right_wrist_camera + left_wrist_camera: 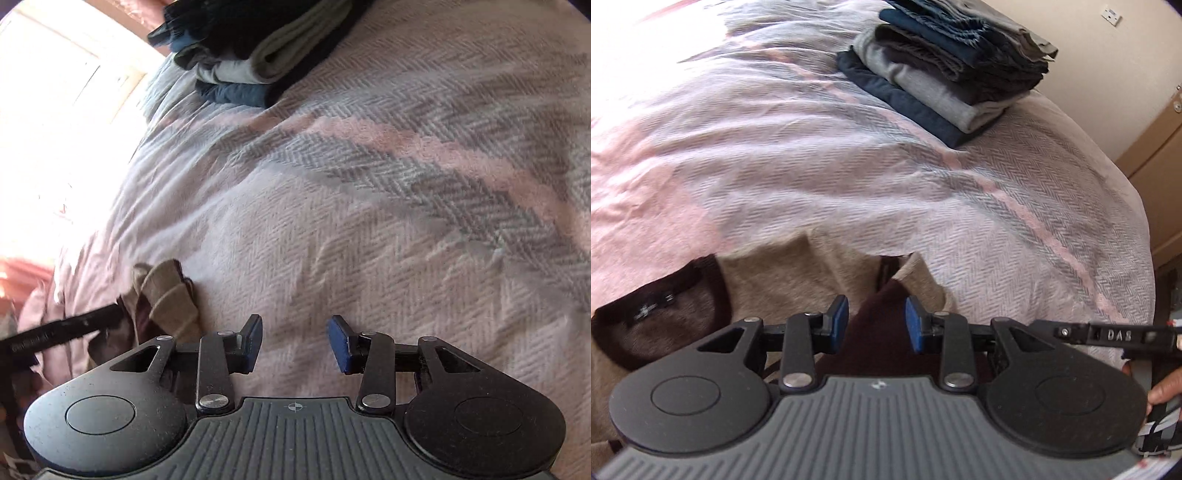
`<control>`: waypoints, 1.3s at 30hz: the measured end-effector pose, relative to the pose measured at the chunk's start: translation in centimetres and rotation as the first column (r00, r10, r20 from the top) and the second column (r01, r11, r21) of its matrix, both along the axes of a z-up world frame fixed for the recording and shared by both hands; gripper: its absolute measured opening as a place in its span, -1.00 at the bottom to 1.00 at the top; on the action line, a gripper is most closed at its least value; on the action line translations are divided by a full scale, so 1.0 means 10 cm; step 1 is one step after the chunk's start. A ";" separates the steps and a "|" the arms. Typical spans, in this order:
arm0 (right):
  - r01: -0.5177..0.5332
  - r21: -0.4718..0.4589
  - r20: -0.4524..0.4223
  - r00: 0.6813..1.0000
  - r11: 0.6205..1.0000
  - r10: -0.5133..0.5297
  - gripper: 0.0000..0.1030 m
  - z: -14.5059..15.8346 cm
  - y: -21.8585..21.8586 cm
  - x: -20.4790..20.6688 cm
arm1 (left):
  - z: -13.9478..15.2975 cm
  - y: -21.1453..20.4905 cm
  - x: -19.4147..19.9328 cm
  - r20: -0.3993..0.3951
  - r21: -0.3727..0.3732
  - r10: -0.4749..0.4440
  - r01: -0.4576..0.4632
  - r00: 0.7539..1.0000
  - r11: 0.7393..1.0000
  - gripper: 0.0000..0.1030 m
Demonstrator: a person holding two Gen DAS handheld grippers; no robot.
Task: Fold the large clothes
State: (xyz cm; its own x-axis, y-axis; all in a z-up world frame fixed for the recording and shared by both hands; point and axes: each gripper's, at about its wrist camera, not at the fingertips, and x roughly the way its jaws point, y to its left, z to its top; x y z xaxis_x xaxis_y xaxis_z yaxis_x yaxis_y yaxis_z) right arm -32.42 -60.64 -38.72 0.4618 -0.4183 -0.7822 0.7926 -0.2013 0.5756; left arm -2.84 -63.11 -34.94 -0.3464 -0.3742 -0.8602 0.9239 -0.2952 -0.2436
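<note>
A beige sweater (798,280) with a dark maroon collar (665,314) lies at the near edge of the bed. My left gripper (876,323) is shut on a thick maroon fold of it that rises between the blue pads. In the right wrist view the same bunched beige and maroon fabric (162,299) hangs from a black finger (74,328) of the left gripper. My right gripper (295,343) stands open just right of that bunch, over the bare bedspread (369,221), with nothing between its pads. One of its fingers (1108,336) shows at the right edge of the left wrist view, with a hand (1163,387) behind it.
A stack of folded dark and grey clothes (945,70) sits at the far side of the bed, also seen as the stack (258,44) in the right wrist view. The pink and grey herringbone bedspread (812,147) is rumpled. Wooden furniture (1160,177) stands past the bed's right edge.
</note>
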 end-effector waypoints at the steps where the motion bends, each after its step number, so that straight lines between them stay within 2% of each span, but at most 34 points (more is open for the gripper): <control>1: 0.020 0.006 0.010 1.000 1.000 -0.020 -0.26 -0.01 -0.03 -0.03 | -0.02 -0.03 -0.03 -0.005 0.003 -0.010 0.010 1.000 1.000 -0.45; 5: 0.110 0.029 0.043 0.993 0.994 -0.111 -0.26 -0.04 -0.13 -0.25 | -0.13 -0.19 -0.18 -0.024 0.019 -0.037 0.037 0.999 0.999 -0.45; 9: 0.162 0.038 0.039 0.986 0.986 -0.163 -0.26 -0.05 -0.16 -0.47 | -0.30 -0.33 -0.33 -0.044 0.048 -0.055 0.057 0.998 0.997 -0.48; 10: 0.167 0.037 0.031 0.985 0.985 -0.168 -0.26 -0.04 -0.16 -0.52 | -0.32 -0.34 -0.36 -0.050 0.036 -0.063 0.065 0.997 0.997 -0.90; 12: 0.169 0.031 0.019 0.985 0.985 -0.169 -0.26 -0.03 -0.16 -0.57 | -0.30 -0.32 -0.35 -0.050 -0.014 -0.043 0.042 0.998 0.999 -0.93; 14: 0.166 0.025 0.007 0.986 0.986 -0.167 -0.26 -0.03 -0.13 -0.59 | -0.21 -0.29 -0.25 -0.093 -0.087 0.000 -0.008 0.996 0.996 -0.94; 18: 0.147 0.022 -0.039 0.988 0.989 -0.146 -0.26 -0.04 -0.09 -0.52 | -0.24 -0.30 -0.14 -0.033 -0.096 0.102 -0.105 0.994 0.990 -0.93; 21: 0.077 0.016 -0.140 0.987 0.997 -0.074 -0.26 0.04 -0.10 -0.34 | -0.13 -0.17 0.00 -0.085 -0.137 0.170 -0.181 0.982 0.974 -0.88; 23: -0.033 -0.023 -0.226 0.974 0.999 0.027 -0.26 0.15 -0.09 -0.13 | 0.02 -0.03 0.16 -0.118 -0.186 0.237 -0.256 0.964 0.949 -0.87; 26: -0.203 -0.119 -0.276 0.947 0.972 0.164 -0.26 0.35 -0.01 0.23 | 0.24 0.25 0.58 -0.118 -0.201 0.349 -0.367 0.930 0.908 -0.83; 27: -0.253 -0.149 -0.285 0.937 0.956 0.203 -0.26 0.41 0.03 0.35 | 0.29 0.37 0.75 -0.100 -0.206 0.379 -0.392 0.920 0.897 -0.83; 29: -0.380 -0.223 -0.324 0.897 0.898 0.299 -0.26 0.53 0.14 0.65 | 0.34 0.65 1.07 -0.030 -0.204 0.422 -0.419 0.906 0.885 -0.83; 31: -0.494 -0.300 -0.378 0.847 0.816 0.373 -0.26 0.59 0.30 0.92 | 0.31 0.96 1.36 0.060 -0.188 0.453 -0.436 0.889 0.880 -0.83; 33: -0.602 -0.353 -0.430 0.784 0.716 0.448 -0.26 0.59 0.46 1.20 | 0.18 1.31 1.54 0.110 -0.158 0.476 -0.457 0.873 0.875 -0.83; 34: -0.644 -0.375 -0.451 0.755 0.667 0.476 -0.26 0.55 0.52 1.32 | 0.10 1.46 1.62 0.135 -0.142 0.479 -0.461 0.868 0.876 -0.83; 35: -0.674 -0.381 -0.479 0.730 0.633 0.488 -0.26 0.49 0.57 1.41 | 0.01 1.58 1.68 0.161 -0.138 0.466 -0.448 0.870 0.884 -0.82; 36: -0.710 -0.351 -0.517 0.691 0.611 0.506 -0.26 0.37 0.59 1.52 | -0.11 1.66 1.72 0.198 -0.136 0.457 -0.437 0.867 0.889 -0.79; 37: -0.735 -0.278 -0.552 0.649 0.618 0.524 -0.26 0.21 0.57 1.60 | -0.27 1.73 1.78 0.251 -0.121 0.451 -0.434 0.857 0.893 -0.75; 38: -0.741 -0.188 -0.580 0.614 0.645 0.536 -0.26 0.06 0.53 1.64 | -0.44 1.78 1.86 0.296 -0.090 0.448 -0.442 0.844 0.892 -0.74; 39: -0.724 -0.139 -0.580 0.612 0.675 0.537 -0.26 -0.02 0.50 1.62 | -0.59 1.82 1.96 0.328 -0.072 0.454 -0.458 0.828 0.886 -0.73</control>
State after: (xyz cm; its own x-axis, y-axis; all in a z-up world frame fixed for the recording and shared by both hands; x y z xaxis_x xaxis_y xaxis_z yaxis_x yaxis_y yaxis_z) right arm -16.17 -55.61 -38.97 0.3378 -0.4295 -0.8375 0.8134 0.5809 0.0302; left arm 16.78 -44.92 -40.81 0.1627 -0.4111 -0.8970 0.9790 0.1801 0.0950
